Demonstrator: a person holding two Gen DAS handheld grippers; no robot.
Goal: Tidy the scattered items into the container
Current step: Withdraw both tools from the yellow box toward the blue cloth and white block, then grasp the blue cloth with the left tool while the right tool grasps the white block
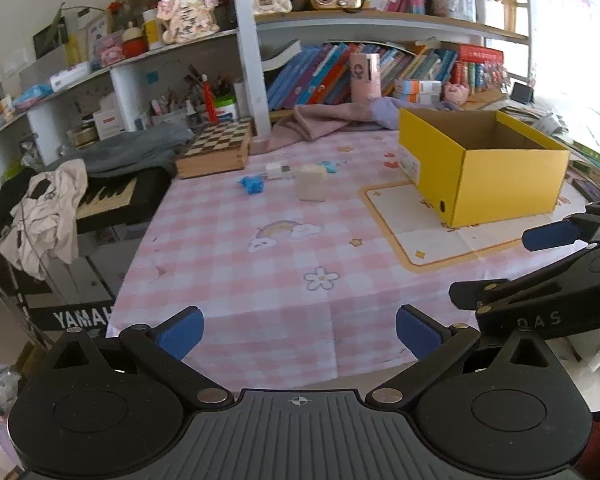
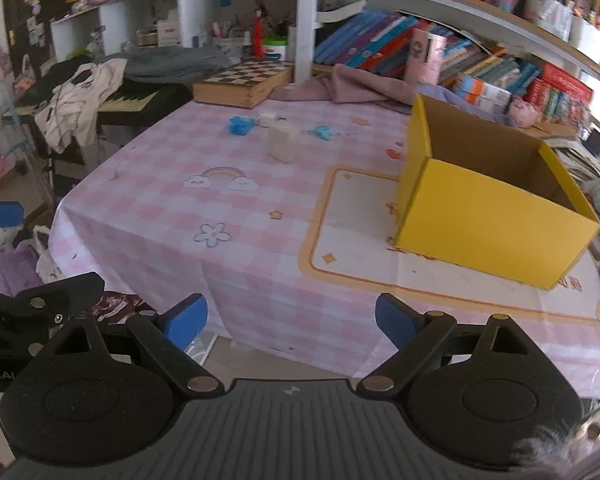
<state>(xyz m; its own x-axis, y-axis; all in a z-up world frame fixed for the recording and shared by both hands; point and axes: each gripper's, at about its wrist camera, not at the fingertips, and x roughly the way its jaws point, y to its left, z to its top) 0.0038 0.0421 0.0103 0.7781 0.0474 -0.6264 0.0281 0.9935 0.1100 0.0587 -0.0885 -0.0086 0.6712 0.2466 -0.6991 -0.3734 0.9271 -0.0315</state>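
Table (image 1: 228, 280) under a pink checked cloth fills both wrist views, with crowded bookshelves (image 1: 380, 24) behind it. On the right side of the cloth stands the container, an open yellow cardboard box (image 1: 500, 184), set on a cream placemat (image 1: 428, 240); what shows of its inside looks bare, though not all of its floor can be seen. A folded chessboard case (image 1: 216, 148) lies at the far left corner, out of the way. The scattered items sit together toward the far middle of the table, well apart from the box: a cream rectangular block (image 1: 312, 183) standing upright, a blue toy (image 1: 253, 185) to its left, a small white cube (image 1: 275, 171) just behind, and a second small blue piece (image 1: 327, 166) beyond the block. Both grippers hang over the near edge, pointing down toward the cloth. The left gripper (image 1: 300, 330) has its blue pads wide apart and holds nothing. The right gripper (image 2: 291, 318) is likewise spread and empty, probably readied for a first pickup. Nothing appears tidied yet.
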